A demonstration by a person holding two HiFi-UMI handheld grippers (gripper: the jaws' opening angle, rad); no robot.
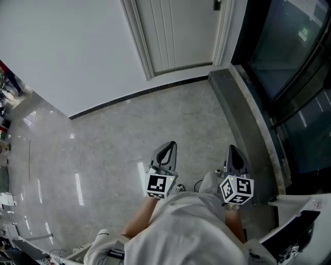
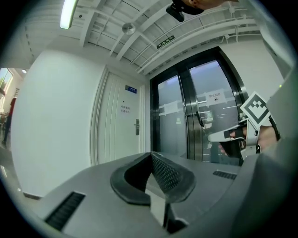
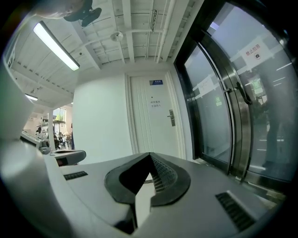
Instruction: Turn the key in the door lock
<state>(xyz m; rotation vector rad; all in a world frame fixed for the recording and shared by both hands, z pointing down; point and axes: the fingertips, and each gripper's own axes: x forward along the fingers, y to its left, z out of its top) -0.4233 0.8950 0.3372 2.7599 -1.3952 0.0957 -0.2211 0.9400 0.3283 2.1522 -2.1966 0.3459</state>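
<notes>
A white panelled door point(image 1: 176, 31) stands ahead across the floor, with a dark handle and lock point(image 1: 217, 5) at its right edge. The lock plate point(image 2: 137, 126) is small and far off in the left gripper view, and the same lock plate point(image 3: 171, 117) shows in the right gripper view. No key can be made out at this distance. My left gripper point(image 1: 170, 145) and right gripper point(image 1: 232, 148) are held side by side, pointing toward the door and well short of it. The left gripper point(image 2: 151, 155) has its jaws together on nothing. The right gripper point(image 3: 150, 155) is likewise shut and empty.
Dark glass double doors point(image 3: 233, 107) with metal pull handles run along the right, behind a raised stone threshold point(image 1: 248, 119). A white wall point(image 1: 67, 52) lies to the left of the door. The glossy stone floor point(image 1: 103, 155) stretches ahead. Cluttered items point(image 1: 6, 103) sit at the far left edge.
</notes>
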